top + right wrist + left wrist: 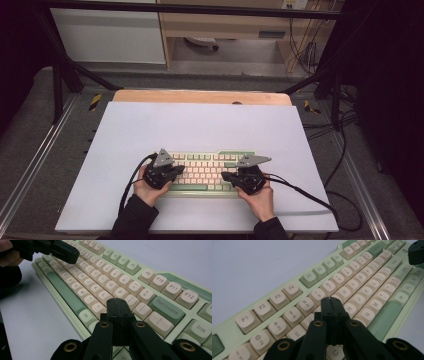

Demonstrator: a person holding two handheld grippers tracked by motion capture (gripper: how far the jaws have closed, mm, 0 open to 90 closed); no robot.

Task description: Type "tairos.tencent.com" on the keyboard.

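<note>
Fingers (329, 312) of both my grippers: closed tight, holding nothing, poised over the keyboard (212, 172). Step, I judge: key pressing; next calls for a straight downward tap on one key.

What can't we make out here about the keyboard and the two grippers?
- Left gripper view: the keys under its shut jaws are hidden by them; whether the tips touch a key can't be told.
- Right gripper view: the same, near the L and P keys.
- High view: keyboard legends are too small to read; both hands cover its ends.
</note>
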